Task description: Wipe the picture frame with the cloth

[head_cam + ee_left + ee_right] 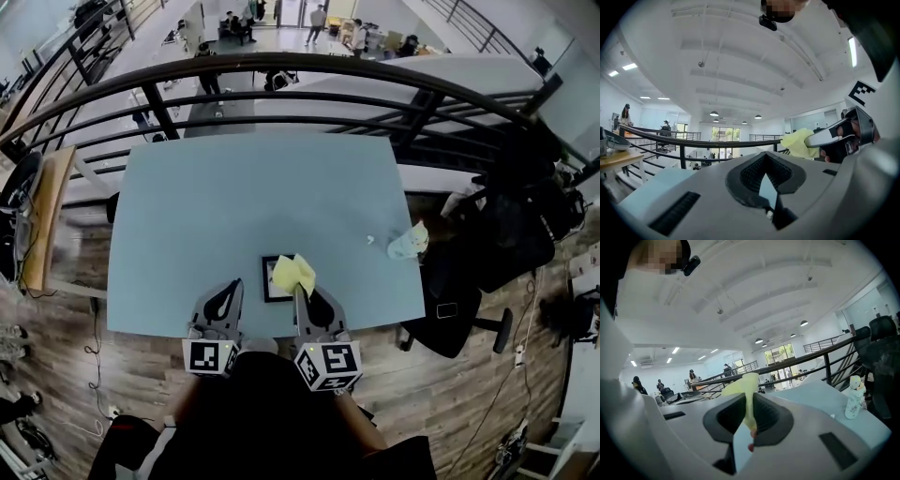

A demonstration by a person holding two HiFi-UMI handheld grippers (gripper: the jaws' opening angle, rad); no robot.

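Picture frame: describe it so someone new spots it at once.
On the light blue table, look near its front edge, just ahead of the left gripper and right gripper. The picture frame lies flat there: the only dark-bordered square on it, with the right gripper's yellow cloth overlapping its far right corner.

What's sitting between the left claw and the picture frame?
Nothing. In the head view, only bare table separates the left gripper from the picture frame.
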